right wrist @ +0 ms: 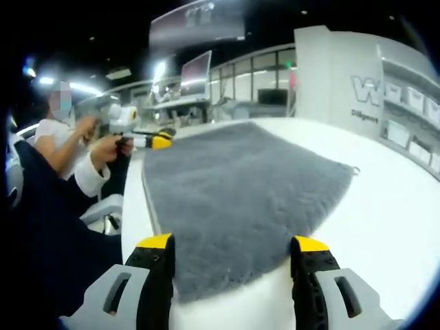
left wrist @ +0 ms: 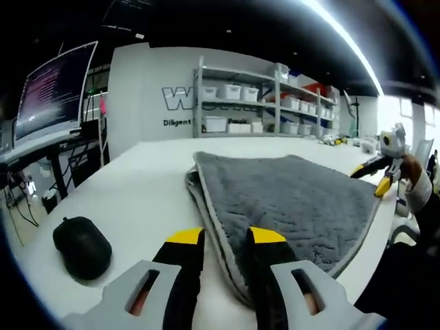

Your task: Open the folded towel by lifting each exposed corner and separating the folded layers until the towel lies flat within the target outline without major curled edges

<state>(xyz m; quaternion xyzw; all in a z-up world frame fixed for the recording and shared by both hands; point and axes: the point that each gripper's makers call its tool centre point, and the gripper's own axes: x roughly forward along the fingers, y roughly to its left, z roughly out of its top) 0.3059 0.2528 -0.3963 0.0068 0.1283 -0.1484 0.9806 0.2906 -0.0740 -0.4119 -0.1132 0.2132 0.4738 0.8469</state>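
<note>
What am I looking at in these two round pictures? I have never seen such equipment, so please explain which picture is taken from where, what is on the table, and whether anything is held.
There is no robot here. A person holds a hand tool with two yellow-tipped jaws in each hand, and a fisheye camera rides on each tool, so each picture looks forward along its own jaws.

In the left gripper view, the left gripper is at the bottom, its jaws slightly apart over the near edge of a grey towel. The towel is folded and lies on a white table. A black computer mouse sits beside it. The right gripper appears far right.

In the right gripper view, the right gripper is wide open just above the same towel, and the left gripper appears in the person's hand across it.

Neither gripper holds anything.
</note>
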